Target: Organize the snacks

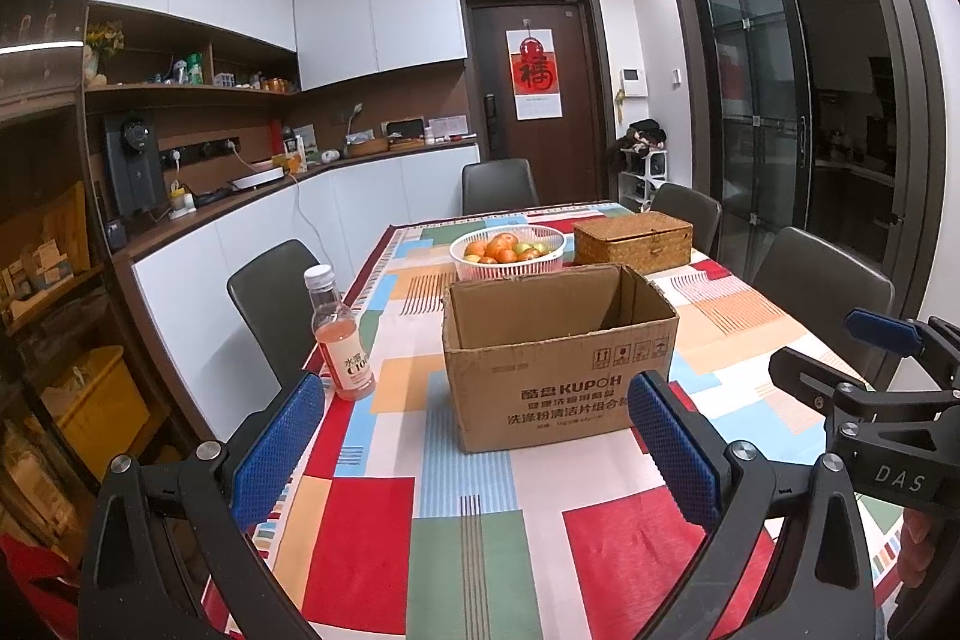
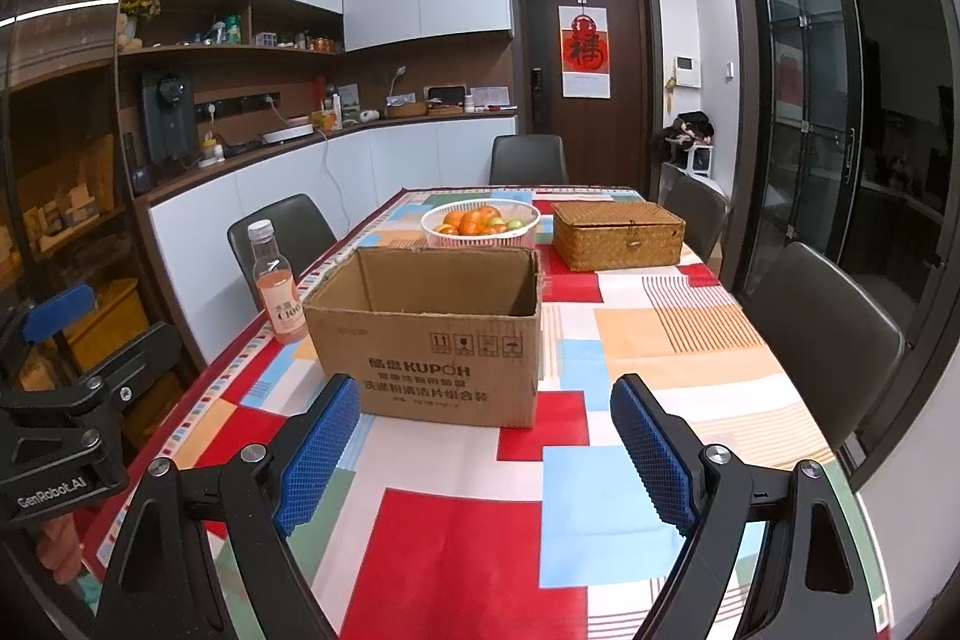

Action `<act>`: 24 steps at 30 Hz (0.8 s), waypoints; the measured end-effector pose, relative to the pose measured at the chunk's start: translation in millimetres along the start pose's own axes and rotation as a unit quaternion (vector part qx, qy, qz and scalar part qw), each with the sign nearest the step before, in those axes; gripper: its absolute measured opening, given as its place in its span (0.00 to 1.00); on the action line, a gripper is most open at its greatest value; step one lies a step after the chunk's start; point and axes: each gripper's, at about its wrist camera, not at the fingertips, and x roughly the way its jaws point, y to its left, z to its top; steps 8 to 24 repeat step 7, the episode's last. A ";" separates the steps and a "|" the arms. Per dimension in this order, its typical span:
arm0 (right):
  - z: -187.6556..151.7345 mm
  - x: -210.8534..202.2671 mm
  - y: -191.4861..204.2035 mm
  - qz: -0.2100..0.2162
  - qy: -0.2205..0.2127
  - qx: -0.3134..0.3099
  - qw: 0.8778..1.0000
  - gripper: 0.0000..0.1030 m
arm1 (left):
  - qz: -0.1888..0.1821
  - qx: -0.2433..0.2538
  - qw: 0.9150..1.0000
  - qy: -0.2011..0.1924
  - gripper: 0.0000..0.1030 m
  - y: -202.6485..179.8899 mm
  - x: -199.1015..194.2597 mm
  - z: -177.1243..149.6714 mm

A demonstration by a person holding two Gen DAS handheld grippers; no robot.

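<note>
I hold both grippers, L [image 1: 477, 445] & R [image 2: 485, 445], spread wide w/ nothing in them, above the table [image 2: 456, 550]. Open box [image 2: 429, 334] sits mid-table, bottle [image 2: 277, 292] upright just beside its left; fruit basket [image 2: 480, 223] behind.

Home dining kitchen, patchwork-clothed table [image 1: 468, 538], fruit basket [image 1: 507, 250], wall cabinets [image 1: 378, 4], cluttered counter [image 1: 336, 163]
</note>
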 end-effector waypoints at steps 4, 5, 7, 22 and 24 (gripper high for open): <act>-0.7 1.4 0.1 0.000 0.003 0.000 1.000 0.84 | 0.000 -0.003 1.000 0.001 1.00 1.4 0.6 -0.7; -0.8 1.7 0.2 0.000 0.004 0.000 1.000 0.84 | 0.001 -0.003 1.000 0.001 1.00 1.9 1.5 -1.2; -0.8 2.5 0.9 0.000 0.006 0.000 1.000 0.84 | 0.003 -0.003 1.000 0.002 1.00 2.2 1.6 -1.5; -0.8 2.5 0.9 0.000 0.006 0.000 1.000 0.84 | 0.003 -0.003 1.000 0.002 1.00 2.2 1.6 -1.5; -0.8 2.5 0.9 0.000 0.006 0.000 1.000 0.84 | 0.003 -0.003 1.000 0.002 1.00 2.2 1.6 -1.5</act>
